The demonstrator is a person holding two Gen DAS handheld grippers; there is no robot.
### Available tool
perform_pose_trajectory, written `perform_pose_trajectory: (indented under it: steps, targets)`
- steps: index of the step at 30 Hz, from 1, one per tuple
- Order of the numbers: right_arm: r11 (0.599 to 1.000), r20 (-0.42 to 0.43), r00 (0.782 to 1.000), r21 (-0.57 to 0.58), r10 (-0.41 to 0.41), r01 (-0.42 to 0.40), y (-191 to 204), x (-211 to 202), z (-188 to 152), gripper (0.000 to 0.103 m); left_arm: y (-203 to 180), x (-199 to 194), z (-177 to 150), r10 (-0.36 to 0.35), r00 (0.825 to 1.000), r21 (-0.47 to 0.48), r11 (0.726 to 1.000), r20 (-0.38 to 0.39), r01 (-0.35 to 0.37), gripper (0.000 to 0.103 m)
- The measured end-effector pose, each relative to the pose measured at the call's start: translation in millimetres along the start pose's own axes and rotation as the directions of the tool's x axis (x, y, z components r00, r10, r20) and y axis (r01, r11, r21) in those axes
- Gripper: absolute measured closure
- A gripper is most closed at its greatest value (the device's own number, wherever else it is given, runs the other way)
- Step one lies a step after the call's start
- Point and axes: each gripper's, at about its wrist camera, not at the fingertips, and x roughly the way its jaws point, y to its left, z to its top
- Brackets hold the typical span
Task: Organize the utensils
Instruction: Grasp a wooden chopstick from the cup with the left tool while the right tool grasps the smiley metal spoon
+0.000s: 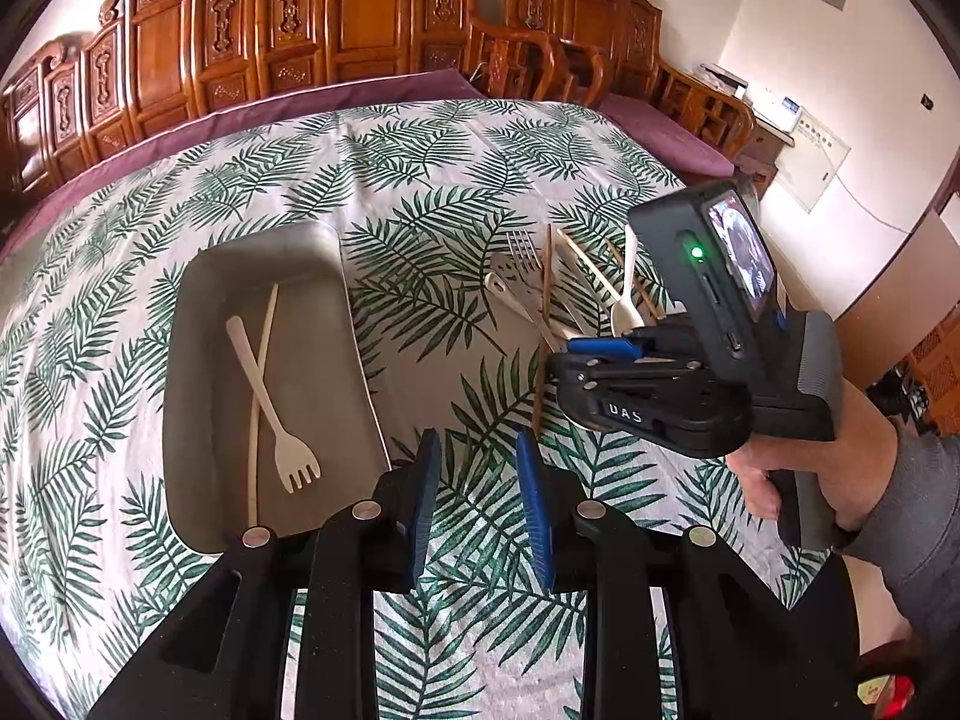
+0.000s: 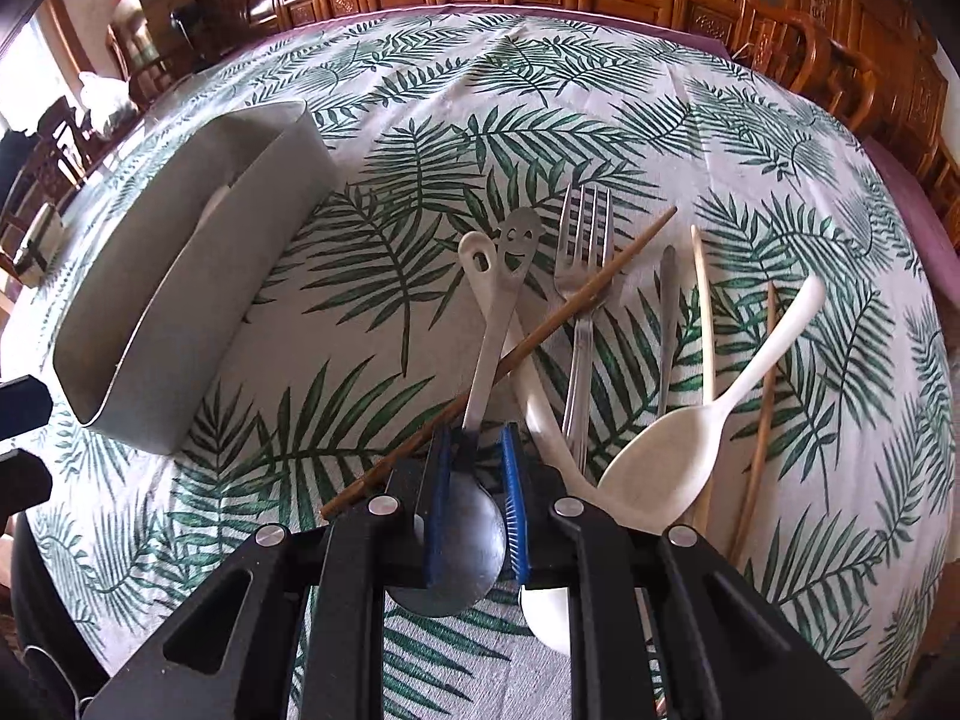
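Right gripper [image 2: 474, 456] sits low over the utensil pile, blue-padded fingers [image 2: 515, 498] set on either side of the metal spoon [image 2: 465, 534]; whether they actually grip it, cannot tell. Spoon is steel, round dull bowl under the fingers, handle running away and ending in a smiley-face cutout [image 2: 517, 243]. A dark brown chopstick [image 2: 510, 354] lies diagonally across the spoon handle and the others. Beside it a white slotted-handle utensil [image 2: 480, 255], its handle crossing the steel one. Just right, a steel fork [image 2: 583, 276], tines pointing away. Further right a cream plastic spoon [image 2: 666, 450], bowl near, handle angled up-right, lying over pale chopsticks [image 2: 703, 324]. All rest on the surface with its leaf-print cloth [image 2: 384, 192].

Left gripper [image 1: 477, 498] hovers over the cloth near the tray, fingers [image 1: 423, 504] spread, nothing between them. Grey rectangular tray [image 1: 210, 396] is left of the pile, well apart from it; inside lie a cream plastic fork [image 1: 282, 432], tines near, crossed by one pale chopstick [image 1: 261, 396]. Carved wooden chairs [image 1: 360, 18] line the far side.
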Motion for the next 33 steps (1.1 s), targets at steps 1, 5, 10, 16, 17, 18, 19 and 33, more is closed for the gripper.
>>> perform_pose_trajectory:
  steps: [1,5,10,16,17,18,19,33]
  targets:
    - [1.000,0.000,1.000,-0.001,-0.005,0.005,1,0,0,0.086,0,0,0,0.001,1.000,0.000,1.000,-0.001,-0.001,0.078]
    - [1.000,-0.004,1.000,0.013,-0.015,0.015,-2,1,1,0.094,2,3,-1,0.003,1.000,-0.005,1.000,-0.007,-0.003,0.078]
    - [0.999,0.010,1.000,0.048,0.012,-0.012,-5,-9,-7,0.096,1,5,-1,0.006,1.000,-0.004,1.000,-0.012,-0.006,0.078]
    - [0.994,0.088,0.995,0.093,0.053,-0.061,-11,-43,-17,0.096,-7,16,4,0.001,1.000,0.007,1.000,-0.021,0.000,0.078]
    - [0.993,0.101,0.993,0.098,0.056,-0.066,-13,-50,-18,0.096,-8,17,5,0.000,1.000,0.009,1.000,-0.022,0.001,0.078]
    - [0.993,0.109,0.992,0.100,0.058,-0.069,-14,-54,-20,0.096,-11,20,7,-0.001,1.000,0.013,1.000,-0.024,0.001,0.078]
    - [0.992,0.116,0.991,0.101,0.060,-0.072,-17,-60,-22,0.096,-13,23,9,0.000,1.000,0.018,1.000,-0.027,0.001,0.078]
    - [0.987,0.133,0.991,0.155,0.014,-0.035,-66,-89,-65,0.096,-48,77,36,-0.019,0.997,0.084,0.996,-0.073,0.025,0.078]
